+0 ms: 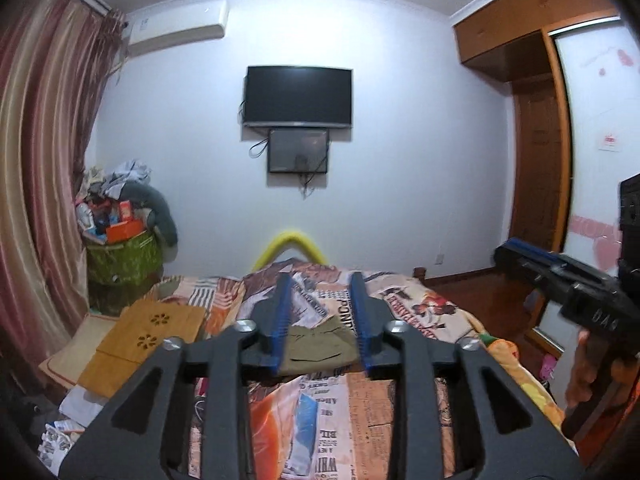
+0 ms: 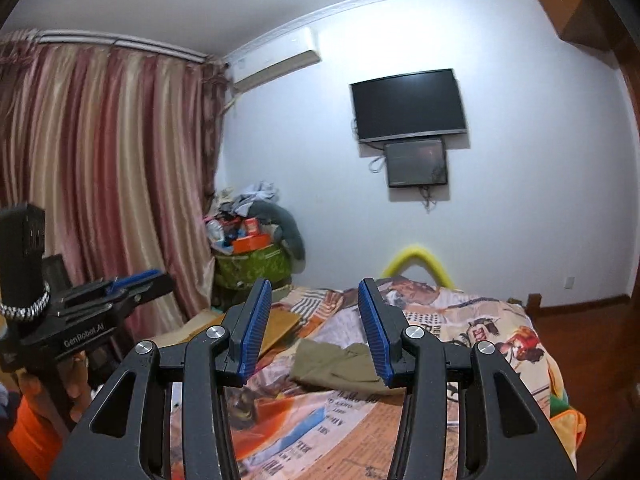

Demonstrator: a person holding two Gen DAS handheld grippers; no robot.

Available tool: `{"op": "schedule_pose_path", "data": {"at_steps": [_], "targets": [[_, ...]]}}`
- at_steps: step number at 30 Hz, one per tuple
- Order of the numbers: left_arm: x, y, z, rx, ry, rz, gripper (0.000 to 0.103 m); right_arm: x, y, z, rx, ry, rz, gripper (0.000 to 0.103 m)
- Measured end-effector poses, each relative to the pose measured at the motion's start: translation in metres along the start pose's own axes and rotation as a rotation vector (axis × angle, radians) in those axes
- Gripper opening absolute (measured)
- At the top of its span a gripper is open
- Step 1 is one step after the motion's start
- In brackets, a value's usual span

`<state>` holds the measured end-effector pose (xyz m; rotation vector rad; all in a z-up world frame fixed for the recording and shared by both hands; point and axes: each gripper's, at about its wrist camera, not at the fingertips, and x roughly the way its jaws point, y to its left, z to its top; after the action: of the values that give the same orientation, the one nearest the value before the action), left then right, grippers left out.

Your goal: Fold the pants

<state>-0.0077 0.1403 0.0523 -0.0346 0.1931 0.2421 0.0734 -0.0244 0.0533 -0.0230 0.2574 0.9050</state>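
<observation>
Both claws, left gripper [image 1: 320,320] and right gripper [image 2: 316,332], hung wide open and empty. The olive pants [image 1: 318,350] sat folded mid-frame on the bed [image 1: 360,420], so a careless regrab could've undone that.

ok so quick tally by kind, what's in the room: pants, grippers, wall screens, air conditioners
olive pants: 1, lying on the bed
grippers: 2, left gripper and right gripper, both with jaws open and nothing held
wall screens: 2, a black tv and a smaller screen under it
air conditioner: 1
total: 6
</observation>
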Motion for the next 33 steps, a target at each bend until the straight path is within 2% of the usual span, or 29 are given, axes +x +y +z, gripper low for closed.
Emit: {"op": "schedule_pose_path", "data": {"at_steps": [2,4,5,7,8,9,12,18,33], "targets": [[-0.012,-0.003,-0.003,0.007,-0.026,0.022,0.047,-0.005,0.010,-0.003,-0.005,-0.003,0.016,0.041],[-0.019,-0.005,-0.006,0.016,-0.034,0.024,0.052,-0.008,0.013,-0.006,-0.010,-0.008,0.004,0.041],[-0.023,-0.007,-0.008,0.022,-0.037,0.028,0.057,-0.009,0.013,-0.007,-0.008,-0.009,-0.007,0.042],[-0.028,-0.009,-0.011,0.028,-0.044,0.035,0.072,-0.009,0.013,-0.009,-0.003,-0.013,-0.031,0.055],[-0.030,-0.010,-0.013,0.027,-0.050,0.038,0.083,-0.012,0.013,-0.011,0.000,-0.021,-0.046,0.070],[-0.033,-0.009,-0.015,0.020,-0.059,0.038,0.090,-0.013,0.014,-0.011,0.001,-0.033,-0.062,0.077],[-0.037,-0.007,-0.018,-0.001,-0.072,0.044,0.098,-0.018,0.016,-0.009,-0.003,-0.044,-0.088,0.085],[-0.042,-0.001,-0.020,-0.050,-0.079,0.045,0.102,-0.022,0.019,-0.009,-0.015,-0.057,-0.134,0.102],[-0.045,-0.005,-0.026,-0.054,-0.071,0.067,0.102,-0.030,0.023,-0.014,-0.009,-0.047,-0.130,0.102]]}}
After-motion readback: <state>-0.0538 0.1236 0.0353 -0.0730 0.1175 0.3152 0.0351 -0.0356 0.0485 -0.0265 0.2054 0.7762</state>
